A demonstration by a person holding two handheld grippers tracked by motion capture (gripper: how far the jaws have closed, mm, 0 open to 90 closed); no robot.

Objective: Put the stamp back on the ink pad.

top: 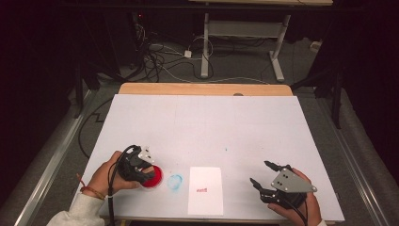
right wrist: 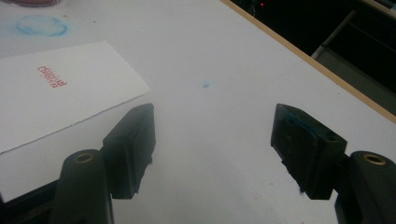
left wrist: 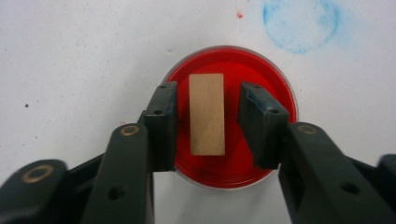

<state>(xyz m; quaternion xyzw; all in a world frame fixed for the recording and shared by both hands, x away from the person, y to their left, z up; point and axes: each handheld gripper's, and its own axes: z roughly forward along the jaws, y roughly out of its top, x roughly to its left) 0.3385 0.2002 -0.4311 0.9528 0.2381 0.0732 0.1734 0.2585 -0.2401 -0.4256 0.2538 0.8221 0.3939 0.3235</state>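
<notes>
Claw number one, the left claw (left wrist: 208,109), hangs right over a round red ink pad (left wrist: 232,116) and points down at it. Its two black jaws stand apart, one on each side of a small wooden block (left wrist: 207,114) (it looks like a stamp). The block stands in the middle of the red ink pad, and there is a thin gap between it and each jaw, so nothing is pinching it. From the high view, the left claw (top: 141,167) sits near the front left part of the white desk (top: 207,122), with the red ink pad (top: 154,177) peeking out under it. Just beside the pad, on the side toward the middle of the desk, is a smudgy blue ring (top: 175,182) stained into the desk top. Next to that lies a white card (top: 205,190) with a small red print (top: 201,190) on it. The right claw (top: 261,175) is well apart from all this, near the front right of the desk. Its jaws are spread wide with only bare desk between them, and they hold nothing. In the right gripper view the white card (right wrist: 60,98) lies off to the left of the jaws, and a tiny blue dot (right wrist: 205,85) marks the desk ahead.
</notes>
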